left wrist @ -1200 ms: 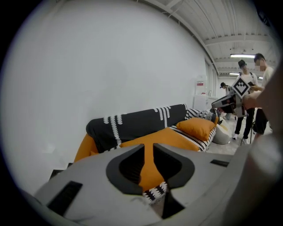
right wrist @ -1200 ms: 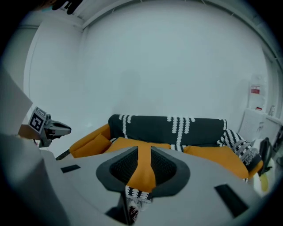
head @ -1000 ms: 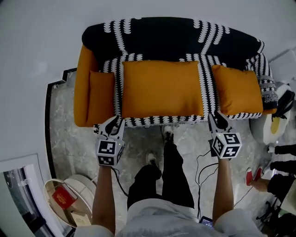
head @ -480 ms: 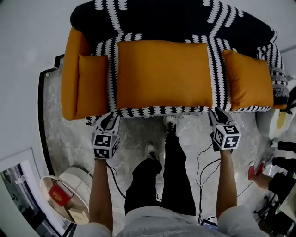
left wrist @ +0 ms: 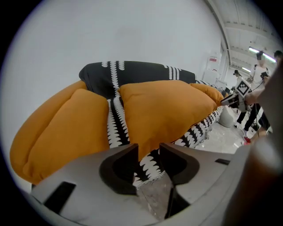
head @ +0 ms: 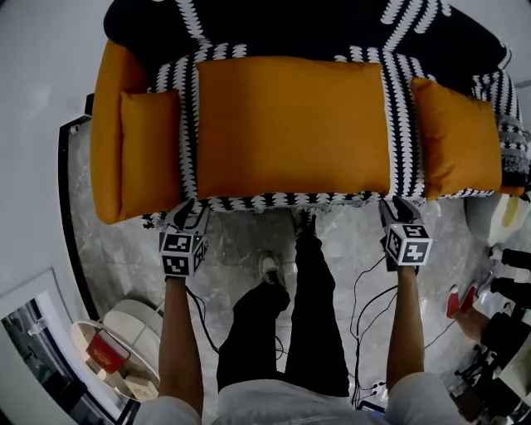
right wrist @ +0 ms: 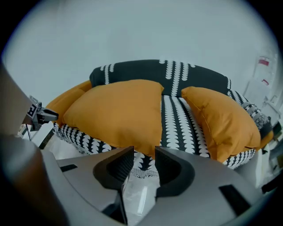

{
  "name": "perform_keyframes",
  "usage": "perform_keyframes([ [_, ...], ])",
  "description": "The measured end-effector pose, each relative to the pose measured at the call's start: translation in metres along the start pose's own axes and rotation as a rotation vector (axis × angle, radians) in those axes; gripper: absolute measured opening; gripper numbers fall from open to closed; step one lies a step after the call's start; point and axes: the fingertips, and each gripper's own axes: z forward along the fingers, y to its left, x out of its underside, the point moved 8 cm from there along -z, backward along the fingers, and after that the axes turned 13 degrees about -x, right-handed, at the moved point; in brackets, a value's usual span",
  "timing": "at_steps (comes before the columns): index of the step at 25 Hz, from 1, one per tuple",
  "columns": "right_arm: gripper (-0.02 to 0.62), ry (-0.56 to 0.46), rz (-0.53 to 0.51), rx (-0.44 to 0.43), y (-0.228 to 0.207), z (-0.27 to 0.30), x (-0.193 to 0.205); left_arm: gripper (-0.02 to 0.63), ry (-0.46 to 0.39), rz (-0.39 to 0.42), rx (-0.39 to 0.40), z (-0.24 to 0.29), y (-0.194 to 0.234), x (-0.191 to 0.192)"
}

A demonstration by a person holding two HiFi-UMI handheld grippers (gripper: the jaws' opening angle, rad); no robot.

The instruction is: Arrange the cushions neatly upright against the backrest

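Left gripper (left wrist: 148,152): jaws apart, just now opening wider, nothing clamped, only the fringe of the black-and-white throw (left wrist: 116,128) and grey marble floor (head: 241,249) in the gap. Right gripper (right wrist: 144,156): likewise spread and just now opening, pads bare, the same fringe and floor between them. Both pointing steeply down at the near edge of the seat, left one at the left, right one at the right, well apart. Between them, nearer, dark-trousered legs (head: 290,324); beside the right forearm, thin cables (head: 365,286) on the floor; at the near left, a round white basket (head: 137,311) with a red item inside. Only the throw's hanging edge between each set of tips and the seat. Just beyond that edge, the large cushion (head: 292,124), orange, lying flat across the middle of the seat, its near-left corner just past the left tips and its near-right corner just past the right tips, touching neither. Further left, the left small cushion (head: 151,149), flat, pressed against the orange armrest (head: 104,124). Further right, the right small cushion (head: 455,137), lying at the right end of the seat, apart from the large one. Behind all three, on the far side, the dark backrest (head: 290,25).
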Motion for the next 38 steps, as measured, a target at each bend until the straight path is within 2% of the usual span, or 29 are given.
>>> perform_keyframes([
  [5, 0.129, 0.056, -0.004, 0.017, -0.016, 0.012, 0.012, 0.181, 0.034, 0.021, 0.02, 0.019, -0.003, 0.001],
  [12, 0.129, 0.097, 0.017, -0.005, -0.033, 0.032, 0.013, 0.185, 0.064, 0.037, 0.032, 0.039, -0.002, -0.004],
  [19, 0.129, 0.158, -0.003, -0.004, -0.037, 0.04, 0.002, 0.199, 0.123, -0.032, 0.081, 0.048, 0.002, -0.003],
  [23, 0.127, 0.2, -0.014, 0.018, -0.034, 0.04, -0.005, 0.15, 0.138, -0.016, 0.075, 0.048, 0.0, -0.008],
  [27, 0.066, 0.218, -0.021, 0.03, -0.027, 0.039, -0.014, 0.099, 0.156, -0.021, 0.065, 0.048, 0.001, -0.015],
  [31, 0.051, 0.243, -0.047, 0.031, -0.026, 0.035, -0.02, 0.063, 0.19, -0.066, 0.06, 0.047, 0.002, -0.021],
  [38, 0.048, 0.266, -0.044, -0.001, -0.026, 0.021, -0.051, 0.045, 0.209, -0.121, 0.031, 0.032, 0.009, -0.048],
])
